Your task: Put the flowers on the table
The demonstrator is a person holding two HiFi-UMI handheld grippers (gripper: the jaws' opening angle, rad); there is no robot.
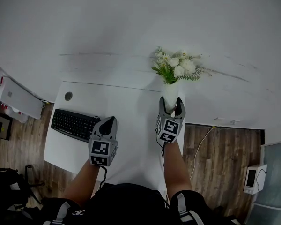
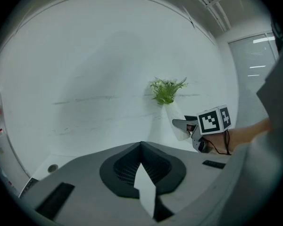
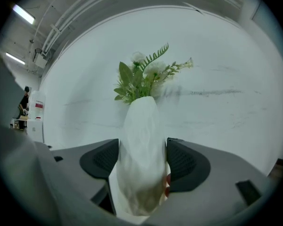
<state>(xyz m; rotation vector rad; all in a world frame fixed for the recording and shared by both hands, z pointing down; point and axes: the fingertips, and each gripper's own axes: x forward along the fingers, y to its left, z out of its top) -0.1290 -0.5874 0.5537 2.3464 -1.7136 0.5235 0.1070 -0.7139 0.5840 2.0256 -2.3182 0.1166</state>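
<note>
A bunch of white flowers with green leaves (image 1: 177, 66) stands in a white vase (image 1: 169, 96). My right gripper (image 1: 171, 108) is shut on the vase, its jaws pressed against both sides of it (image 3: 141, 154). The vase hangs upright over the white table (image 1: 126, 121), near its far right part. My left gripper (image 1: 108, 124) hovers over the table's near middle, shut and empty. In the left gripper view the flowers (image 2: 166, 90) and the right gripper (image 2: 191, 125) show to the right.
A black keyboard (image 1: 75, 123) lies on the table's left side, and a round cable hole (image 1: 68, 96) sits at its far left corner. A white wall rises behind the table. Wooden floor, a white cable (image 1: 201, 144) and a small white device (image 1: 254, 178) lie to the right.
</note>
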